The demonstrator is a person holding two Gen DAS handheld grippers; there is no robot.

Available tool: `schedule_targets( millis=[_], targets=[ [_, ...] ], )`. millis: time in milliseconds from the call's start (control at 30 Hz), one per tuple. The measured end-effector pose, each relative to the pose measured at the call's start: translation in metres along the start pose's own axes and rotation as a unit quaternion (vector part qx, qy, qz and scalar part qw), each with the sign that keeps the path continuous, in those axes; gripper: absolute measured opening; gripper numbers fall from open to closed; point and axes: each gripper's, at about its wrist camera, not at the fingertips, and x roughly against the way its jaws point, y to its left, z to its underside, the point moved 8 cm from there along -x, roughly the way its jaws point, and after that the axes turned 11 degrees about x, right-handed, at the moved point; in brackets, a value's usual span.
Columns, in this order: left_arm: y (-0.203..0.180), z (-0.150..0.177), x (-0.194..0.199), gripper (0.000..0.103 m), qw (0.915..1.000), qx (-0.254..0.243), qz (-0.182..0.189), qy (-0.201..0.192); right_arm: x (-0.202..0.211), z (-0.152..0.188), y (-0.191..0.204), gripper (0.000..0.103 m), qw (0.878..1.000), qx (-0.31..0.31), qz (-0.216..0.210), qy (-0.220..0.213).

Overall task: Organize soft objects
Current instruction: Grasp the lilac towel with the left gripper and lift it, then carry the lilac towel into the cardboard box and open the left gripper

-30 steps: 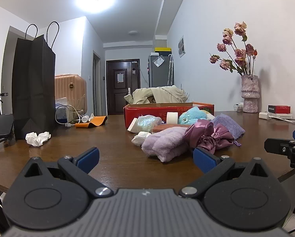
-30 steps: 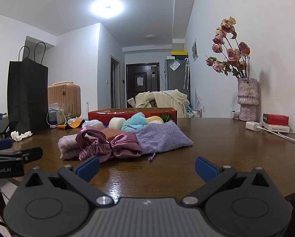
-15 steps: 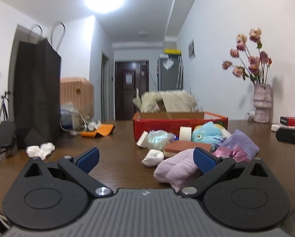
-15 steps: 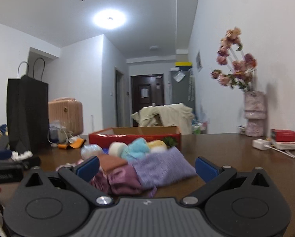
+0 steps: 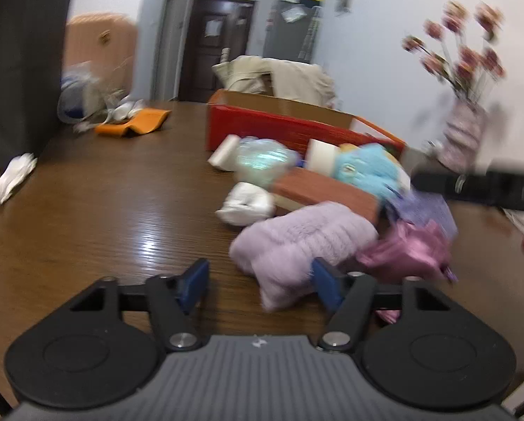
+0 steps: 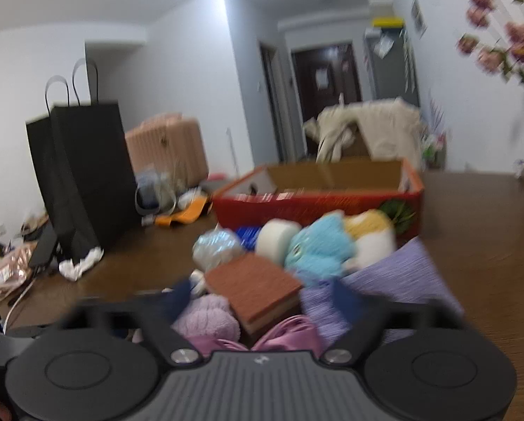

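A pile of soft things lies on the brown table [image 5: 104, 210] in front of a red cardboard box [image 6: 314, 200]. It holds a lilac fluffy towel [image 5: 307, 235], pink satin cloth [image 5: 409, 249], a purple knit pouch [image 6: 395, 280], a blue plush [image 6: 318, 249] and a brown sponge block [image 6: 254, 284]. My left gripper [image 5: 260, 286] is closing, with the towel's near corner between its jaws and the left pad clear of it. My right gripper [image 6: 262, 298], blurred, is closing above the sponge block and satin. No pad visibly presses on anything.
A black paper bag [image 6: 83, 175] stands at the table's left, with crumpled white tissue [image 6: 81, 266] at its foot. A flower vase [image 5: 462, 133] is at the far right. An orange item [image 5: 135, 122] and a white tape roll [image 6: 277, 240] lie near the box.
Both grippers have moved forward over the pile and tipped downward. Their jaws stand narrower than in the earlier frames. The pile now fills the space between the fingers, and both views are motion-blurred.
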Motion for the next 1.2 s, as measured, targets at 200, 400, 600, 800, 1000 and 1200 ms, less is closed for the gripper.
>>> schedule_targets(
  millis=[200, 400, 600, 800, 1000, 1200],
  targets=[
    [0.039, -0.031, 0.002, 0.064, 0.9951, 0.088, 0.045, 0.010, -0.042, 0.000, 0.034, 0.038, 0.996, -0.024, -0.067, 0.052],
    [0.041, -0.042, -0.032, 0.066, 0.9889, 0.089, 0.084, 0.084, -0.054, 0.006, 0.052, 0.048, 0.991, -0.070, -0.072, 0.087],
    [0.031, -0.039, -0.044, 0.025, 0.9769, 0.088, 0.140, 0.135, -0.071, 0.019, 0.049, 0.028, 0.983, -0.107, -0.076, 0.126],
    [0.020, -0.097, -0.023, 0.020, 0.9789, 0.083, 0.172, 0.072, -0.067, -0.030, 0.055, 0.022, 0.991, -0.054, -0.093, 0.083],
    [-0.012, -0.199, -0.054, 0.020, 0.9738, 0.097, 0.203, 0.033, -0.084, -0.123, 0.017, 0.022, 0.995, -0.025, -0.094, 0.006],
    [-0.036, -0.272, -0.167, 0.020, 0.9798, 0.113, 0.155, 0.058, -0.174, -0.202, -0.051, 0.021, 0.996, -0.011, -0.080, 0.032]
  ],
)
